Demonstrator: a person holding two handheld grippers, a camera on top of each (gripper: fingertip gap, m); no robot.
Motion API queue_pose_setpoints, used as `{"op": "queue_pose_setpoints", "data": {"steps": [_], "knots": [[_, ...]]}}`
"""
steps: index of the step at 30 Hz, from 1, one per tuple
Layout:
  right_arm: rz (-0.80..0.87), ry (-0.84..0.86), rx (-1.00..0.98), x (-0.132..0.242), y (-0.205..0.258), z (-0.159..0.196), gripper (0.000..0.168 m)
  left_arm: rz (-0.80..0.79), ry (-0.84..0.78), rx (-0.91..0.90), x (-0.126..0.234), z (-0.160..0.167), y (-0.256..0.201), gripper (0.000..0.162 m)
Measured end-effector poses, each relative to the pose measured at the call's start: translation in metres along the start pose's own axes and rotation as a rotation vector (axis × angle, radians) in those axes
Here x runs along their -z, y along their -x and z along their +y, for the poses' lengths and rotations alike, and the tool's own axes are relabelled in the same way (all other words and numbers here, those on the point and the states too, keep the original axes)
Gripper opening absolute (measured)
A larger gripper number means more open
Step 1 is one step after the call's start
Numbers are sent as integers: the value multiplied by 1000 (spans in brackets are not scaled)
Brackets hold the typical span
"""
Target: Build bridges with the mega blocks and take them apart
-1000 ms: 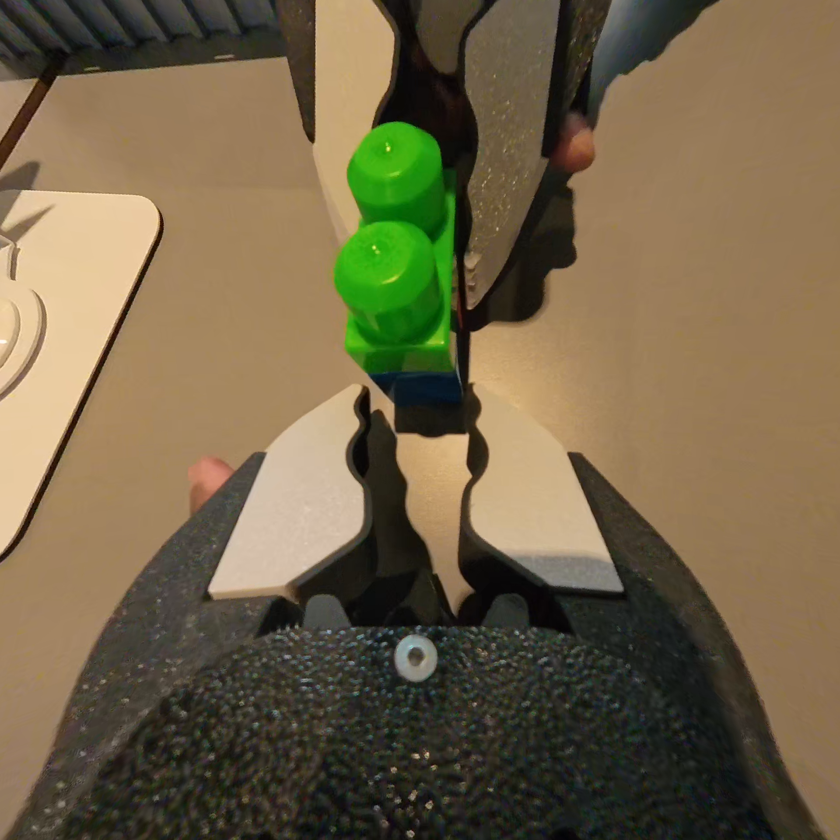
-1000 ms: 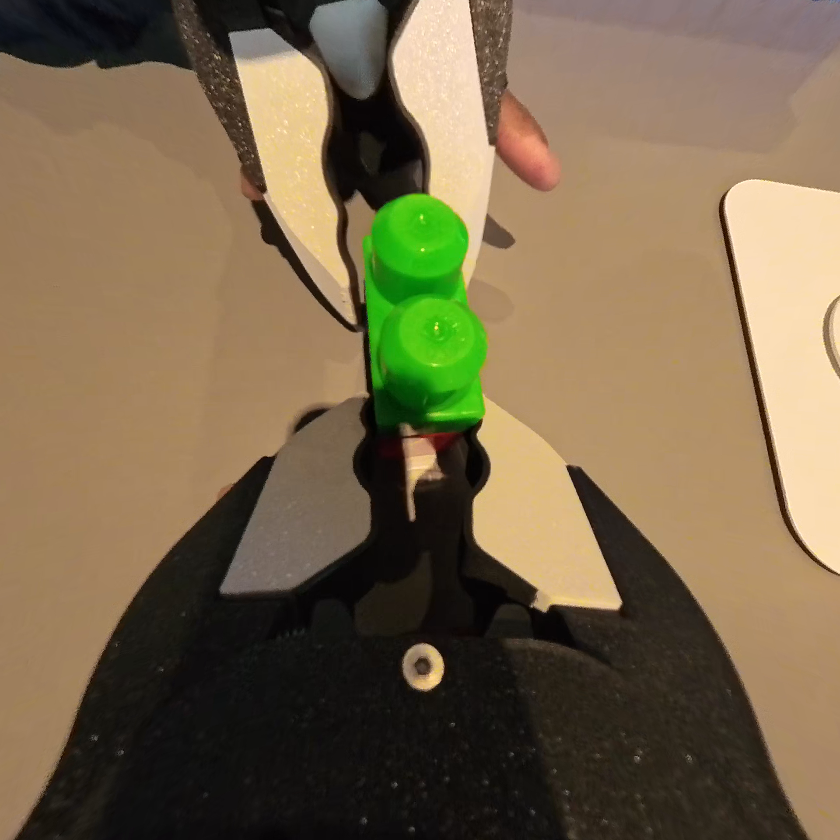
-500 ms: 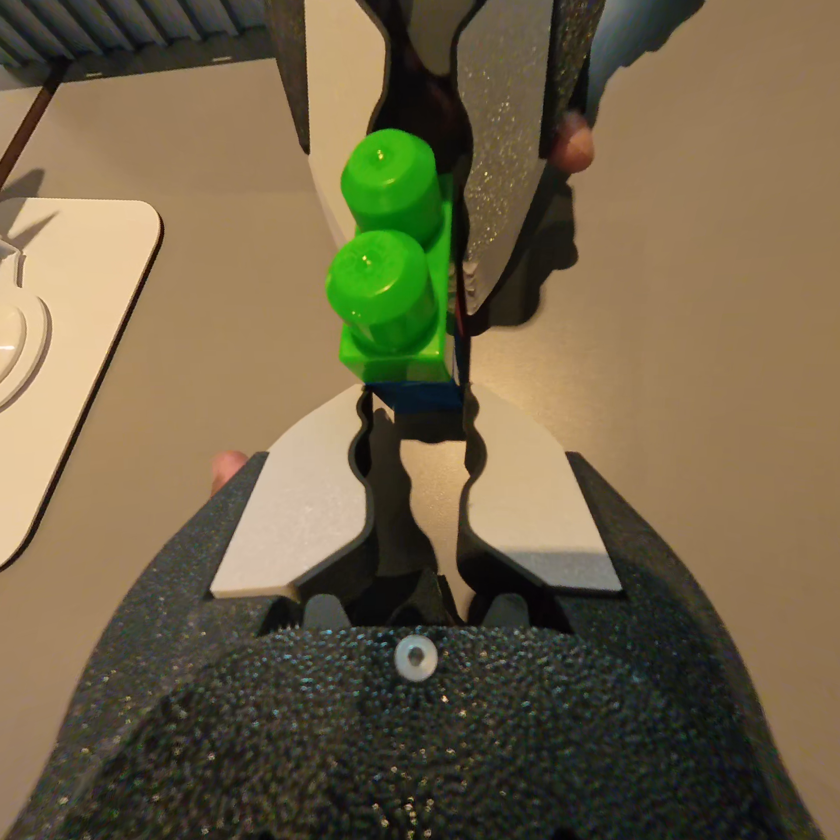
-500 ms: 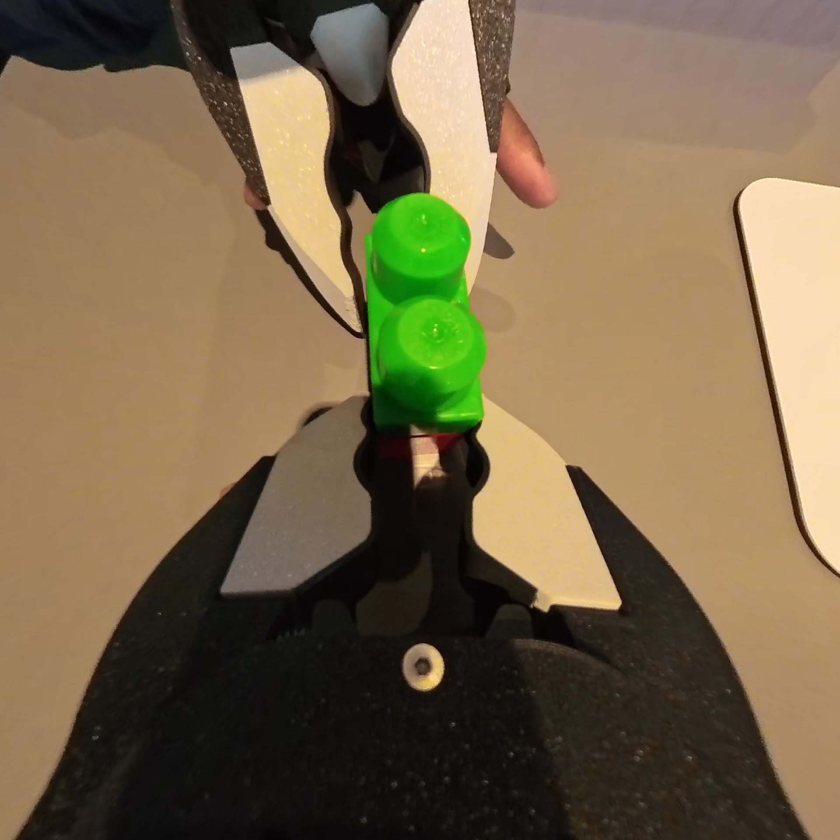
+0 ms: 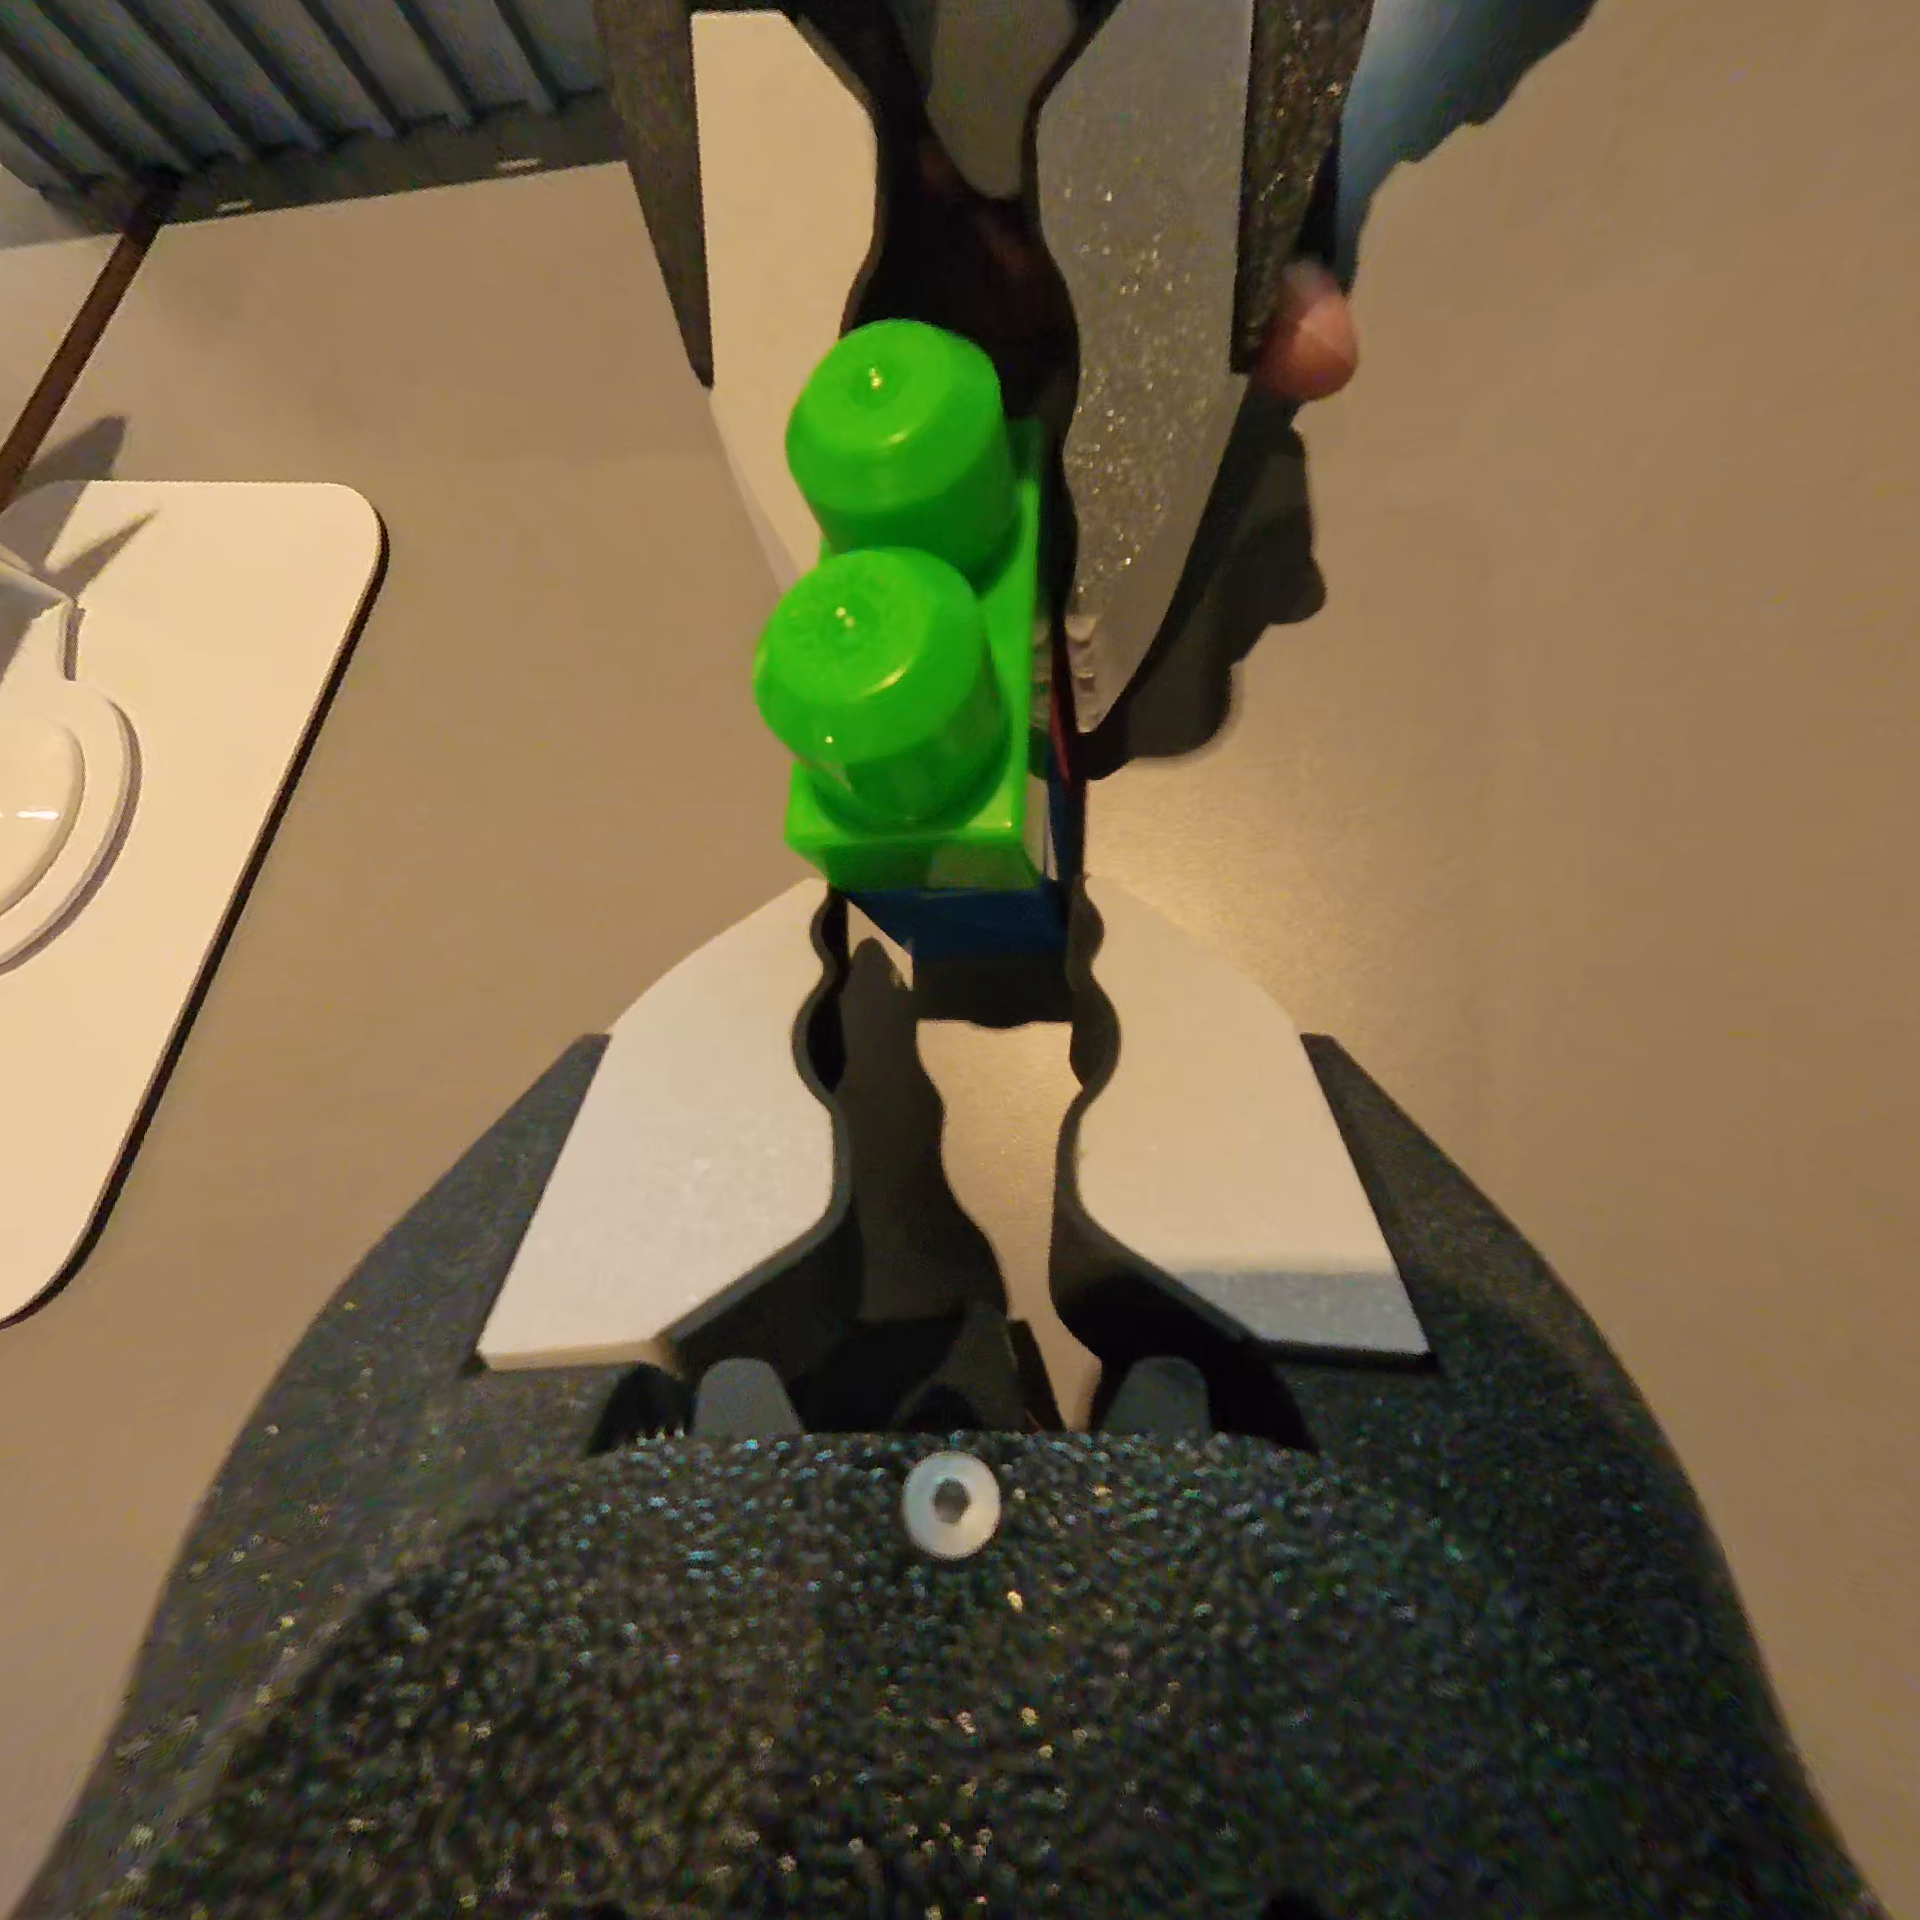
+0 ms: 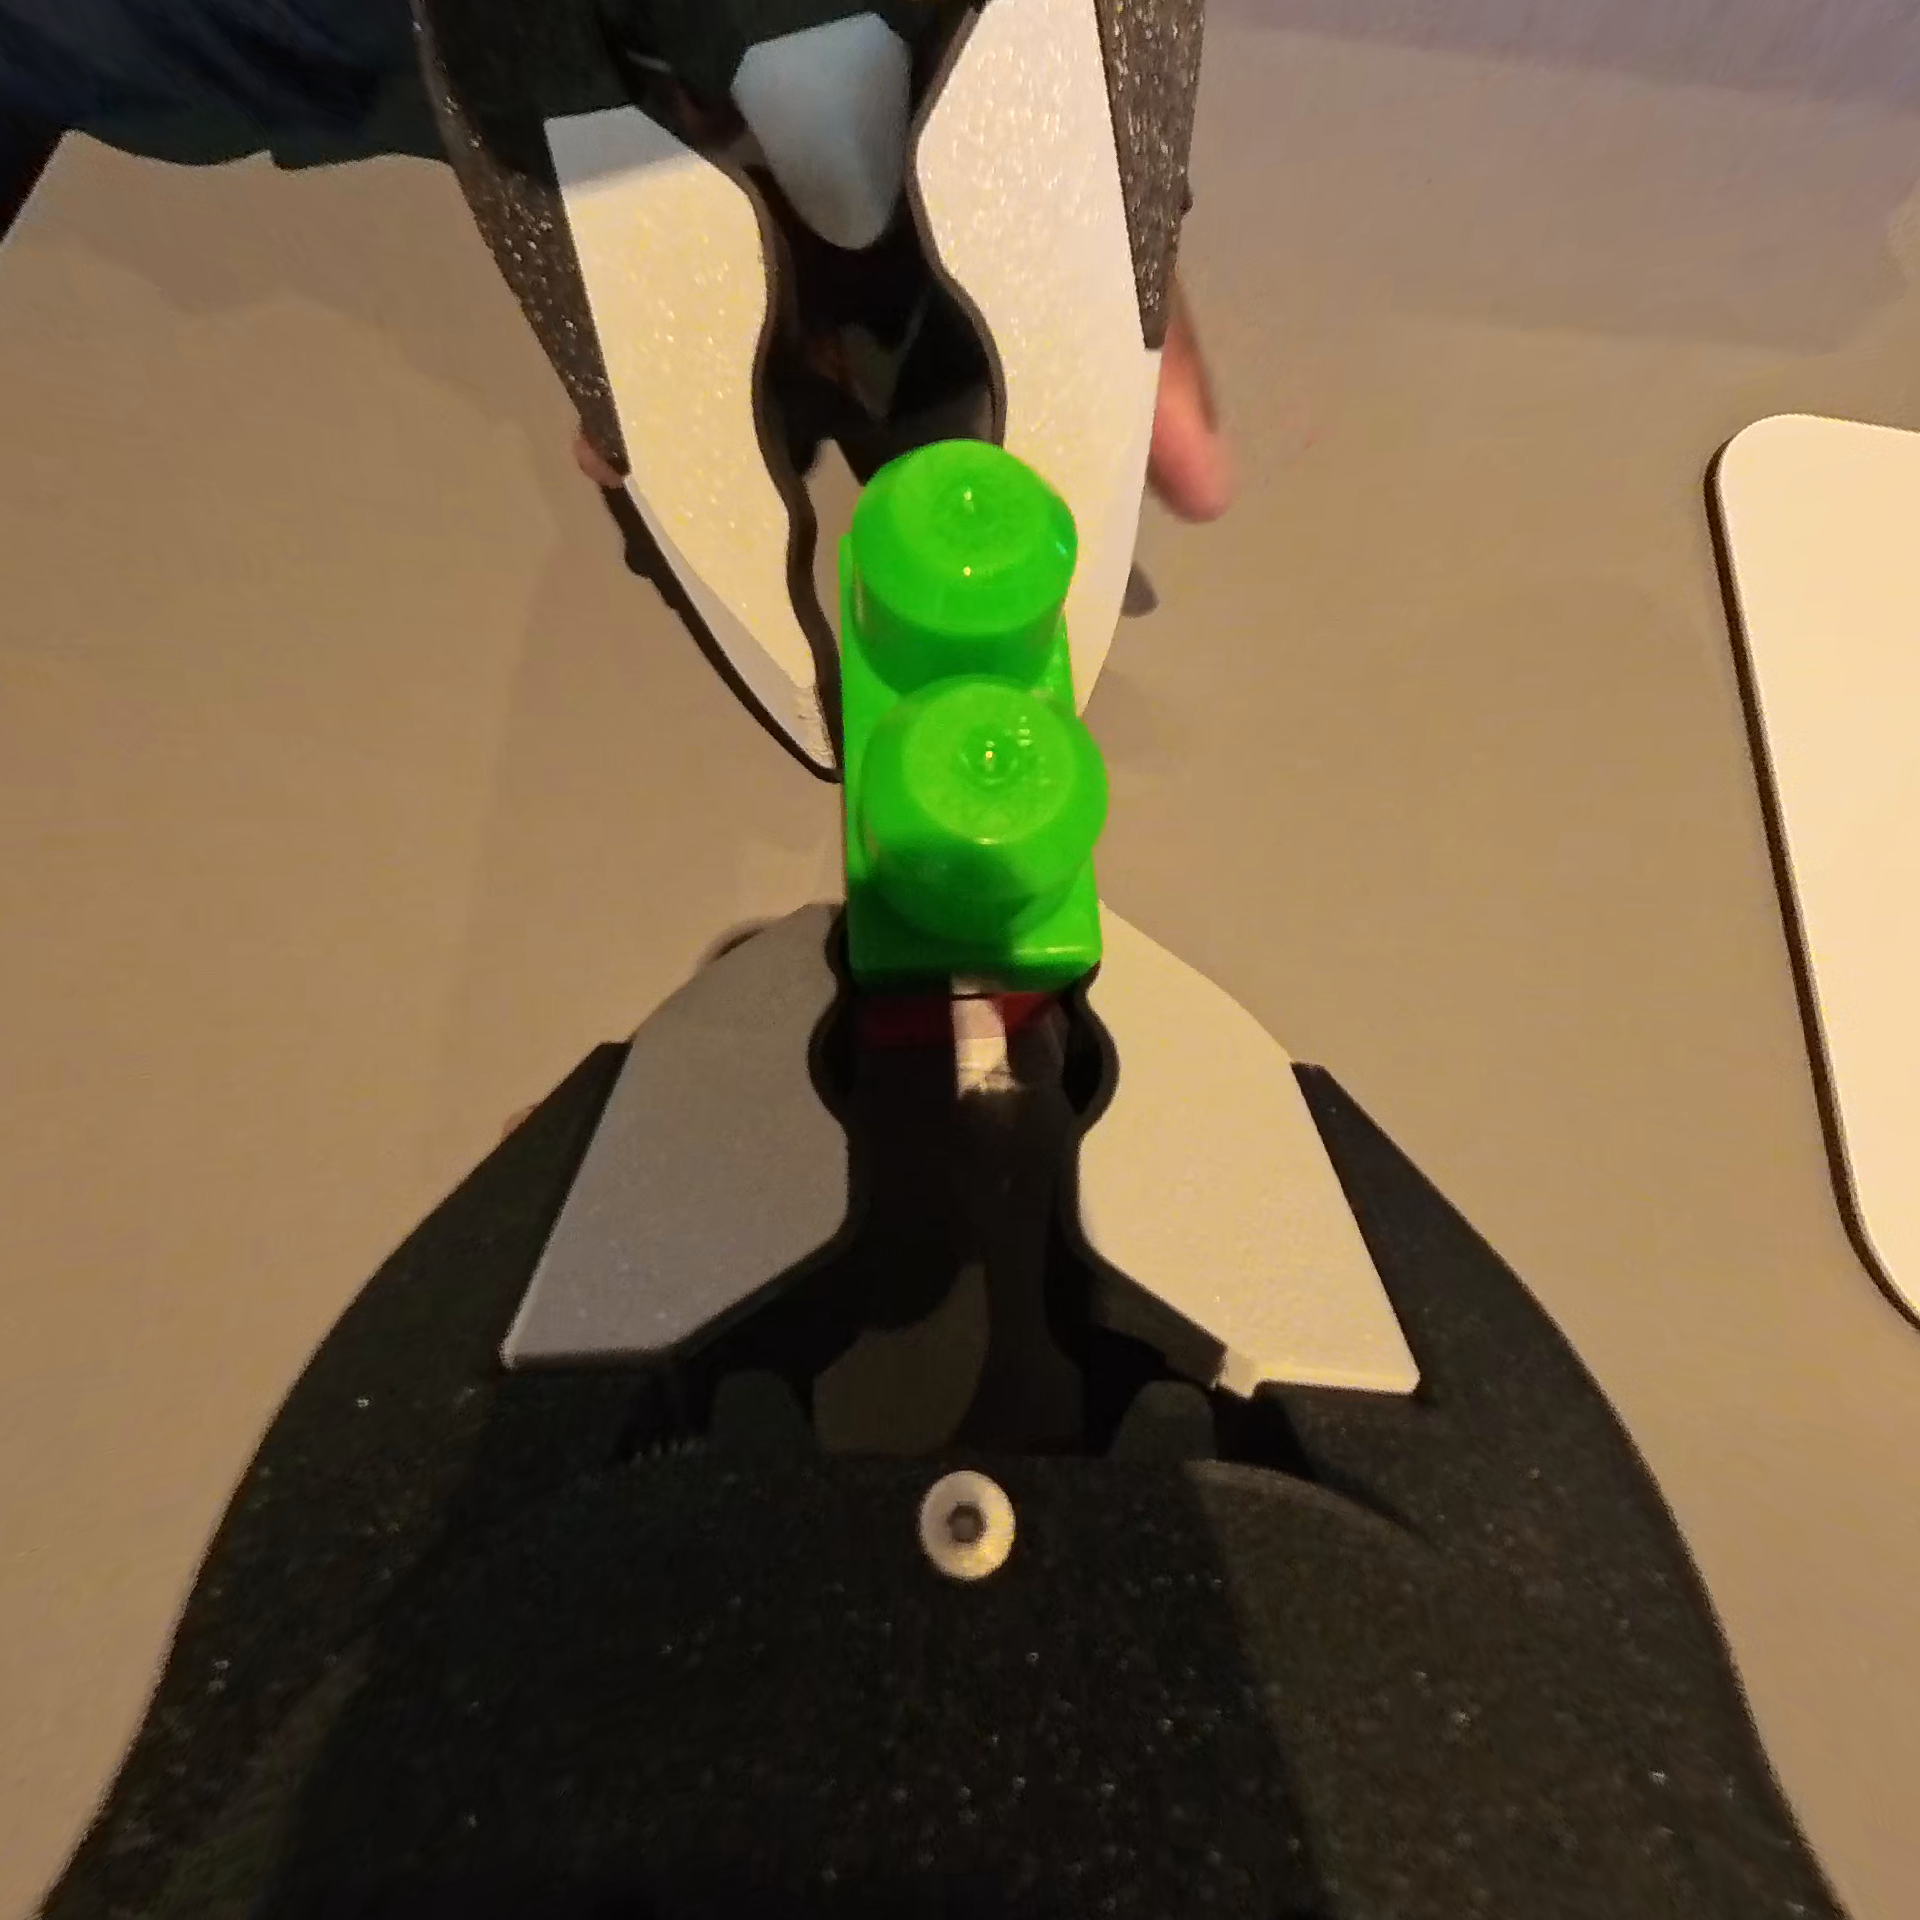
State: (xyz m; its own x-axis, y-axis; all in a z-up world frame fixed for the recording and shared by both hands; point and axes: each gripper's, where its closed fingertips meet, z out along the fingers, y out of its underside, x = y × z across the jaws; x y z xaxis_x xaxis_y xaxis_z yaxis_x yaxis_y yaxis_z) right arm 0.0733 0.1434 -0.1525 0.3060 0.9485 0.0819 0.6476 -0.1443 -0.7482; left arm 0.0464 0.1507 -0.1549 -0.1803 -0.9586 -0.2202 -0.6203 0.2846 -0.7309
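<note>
A green two-stud block bridges a blue block and a red block. The set is held above the tan table between two grippers that face each other. My left gripper is shut on the blue block at its fingertips. My right gripper is shut on the red block, which is mostly hidden under the green block. In the left wrist view the right gripper's fingers reach in from the top, and in the right wrist view the left gripper's fingers do the same.
A white board with rounded corners lies on the table at the left, with a pale round object on it. It shows at the right in the right wrist view. A person's fingertips hold the far gripper. A dark slatted wall stands behind. The tips of both grippers are at nearly the same place.
The green block has tilted a little to the left in the left wrist view. Both grippers have shifted slightly, and the white board sits farther right in the right wrist view. Both grips are unchanged.
</note>
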Motion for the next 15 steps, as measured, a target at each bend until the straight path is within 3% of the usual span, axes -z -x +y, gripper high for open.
{"op": "queue_pose_setpoints", "data": {"steps": [15], "knots": [[-75,-5,36,-4,16,-5,37,123,-41,16,10,0,-17,36]]}}
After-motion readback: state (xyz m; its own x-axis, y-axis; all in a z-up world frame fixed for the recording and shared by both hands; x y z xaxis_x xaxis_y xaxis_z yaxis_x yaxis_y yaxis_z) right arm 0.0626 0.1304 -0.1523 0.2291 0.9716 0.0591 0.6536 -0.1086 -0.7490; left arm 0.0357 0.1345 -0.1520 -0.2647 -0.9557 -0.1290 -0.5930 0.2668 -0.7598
